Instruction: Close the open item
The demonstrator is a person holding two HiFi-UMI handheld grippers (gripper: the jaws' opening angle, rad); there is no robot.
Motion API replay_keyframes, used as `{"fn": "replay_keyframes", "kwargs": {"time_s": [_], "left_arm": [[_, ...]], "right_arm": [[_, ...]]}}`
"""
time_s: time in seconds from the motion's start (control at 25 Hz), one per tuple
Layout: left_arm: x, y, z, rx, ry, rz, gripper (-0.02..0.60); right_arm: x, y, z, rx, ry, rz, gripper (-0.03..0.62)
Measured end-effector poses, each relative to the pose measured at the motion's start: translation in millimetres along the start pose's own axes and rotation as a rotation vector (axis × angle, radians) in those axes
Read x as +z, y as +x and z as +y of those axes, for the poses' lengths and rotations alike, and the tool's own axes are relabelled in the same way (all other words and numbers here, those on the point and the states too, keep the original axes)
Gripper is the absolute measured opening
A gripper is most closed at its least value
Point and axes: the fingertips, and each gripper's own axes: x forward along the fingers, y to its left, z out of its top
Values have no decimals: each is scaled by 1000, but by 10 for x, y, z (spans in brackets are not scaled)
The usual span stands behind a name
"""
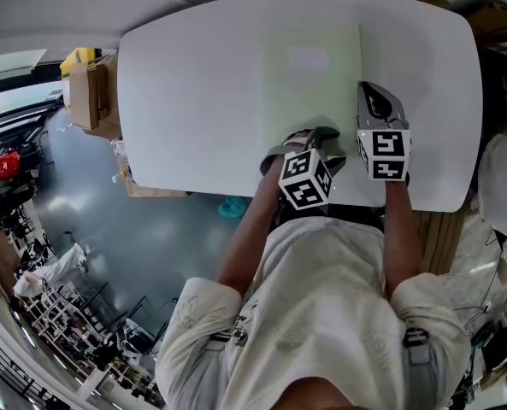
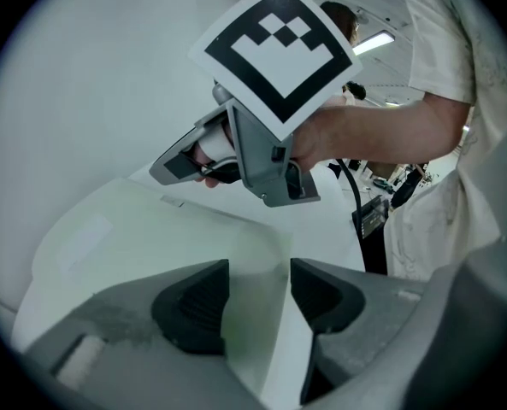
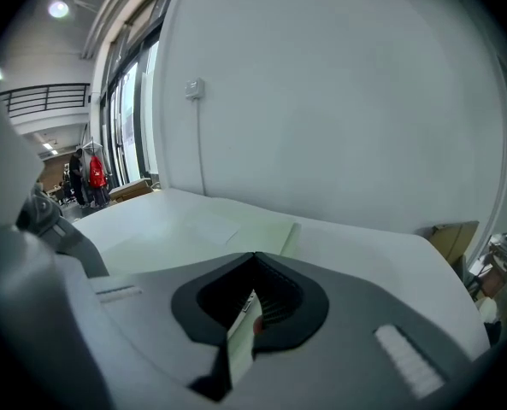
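A thin pale green folder [image 1: 311, 84] with a white label on its cover is laid flat, seemingly closed, right of centre on the white surface [image 1: 193, 101], reaching almost to the near edge.

Head view: from above the person, facing steeply down; the left hand-held gripper [image 1: 303, 140] and right hand-held gripper [image 1: 375, 101] sit at the white surface's [image 1: 193, 84] near edge.
Left gripper view: very close over its own jaws, facing sideways toward the right hand-held gripper [image 2: 185, 162].
Right gripper view: just above its jaws, facing forward across the surface [image 3: 364, 237] to a wall [image 3: 338, 101].
Shared: the pale green folder [image 1: 313, 75] beyond the jaws, in all three.
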Motion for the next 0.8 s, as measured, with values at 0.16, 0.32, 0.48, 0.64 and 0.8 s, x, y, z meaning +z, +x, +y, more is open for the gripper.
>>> {"fn": "replay_keyframes", "kwargs": {"time_s": [0.16,0.32,0.48,0.64,0.8], "left_arm": [[9,-9,3,2,-3,-1,235],[13,-14,6,4,-2,1,235],[9,-12,6,4,-1,-2,235],[0,-13,7,9,5,-9,235],[-7,-7,8,11,8,-12,235]], "right_arm": [[-110,81,-8,7,-3,39,2],[-166,141,21,17,-4,67,2],[-229,184,36,18,-2,95,2],[-300,209,21,15,0,109,2],[-301,225,31,17,8,125,3]]}}
